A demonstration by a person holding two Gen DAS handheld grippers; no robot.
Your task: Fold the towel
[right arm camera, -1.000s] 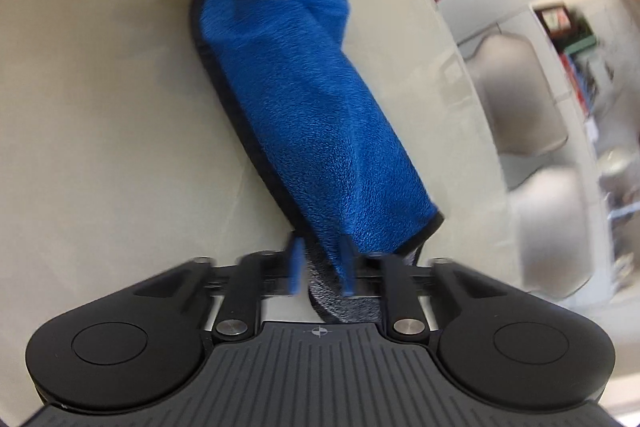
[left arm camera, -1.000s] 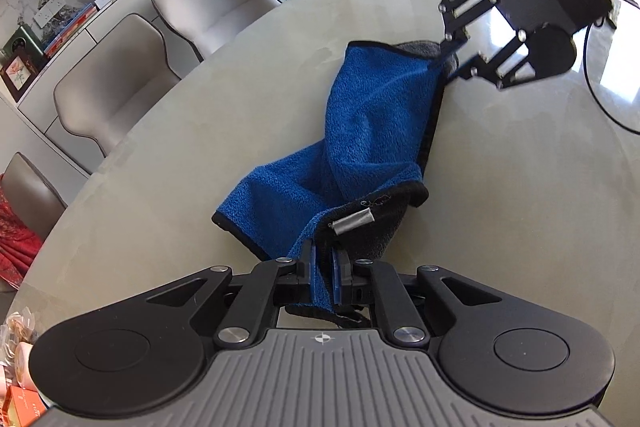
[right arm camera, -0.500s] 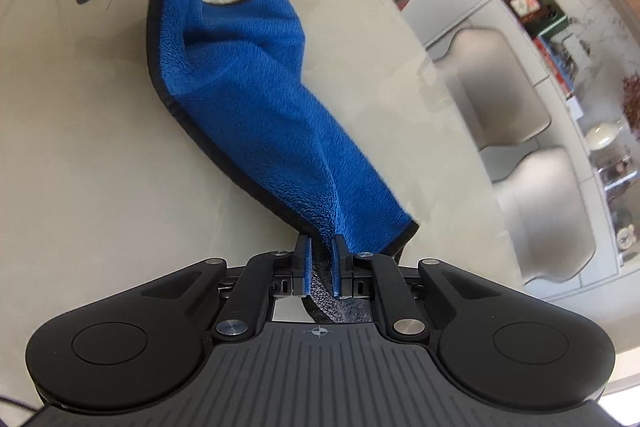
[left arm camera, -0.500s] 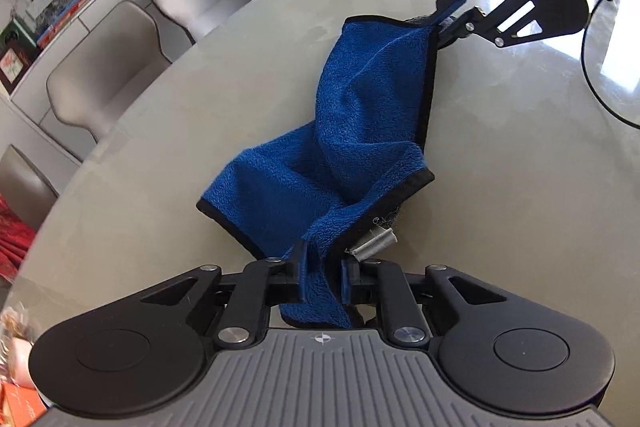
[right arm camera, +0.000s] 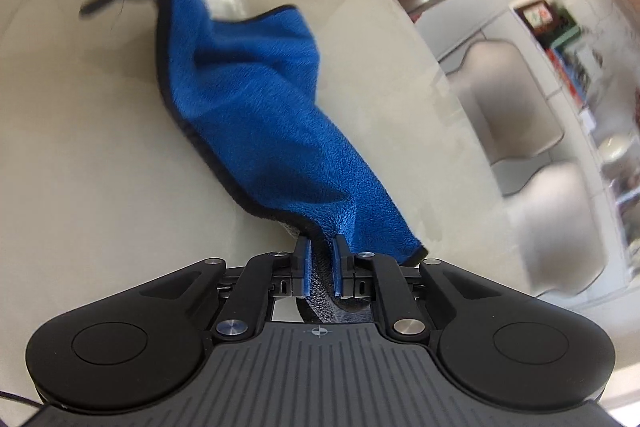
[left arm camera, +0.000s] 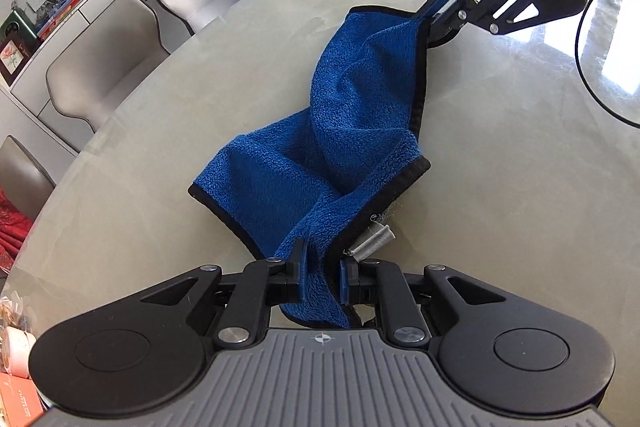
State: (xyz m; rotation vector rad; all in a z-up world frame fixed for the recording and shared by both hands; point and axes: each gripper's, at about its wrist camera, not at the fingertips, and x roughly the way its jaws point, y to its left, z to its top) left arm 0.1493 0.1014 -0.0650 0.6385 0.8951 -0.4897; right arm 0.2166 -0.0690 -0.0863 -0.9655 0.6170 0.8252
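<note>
We hold blue towel (left arm camera: 340,131) slack over table (left arm camera: 500,187): left gripper (left arm camera: 320,267) clamps 6 o'clock corner, right gripper (left arm camera: 448,1) 1 o'clock corner. Shallow bite, right view blurred; tugging probably slips corner, fold skews.

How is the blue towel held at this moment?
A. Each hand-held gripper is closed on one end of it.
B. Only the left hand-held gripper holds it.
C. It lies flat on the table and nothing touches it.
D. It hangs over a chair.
A: the left hand-held gripper pinches the near end of the towel, the right hand-held gripper pinches the far corner, and its middle sags onto the table.
</note>
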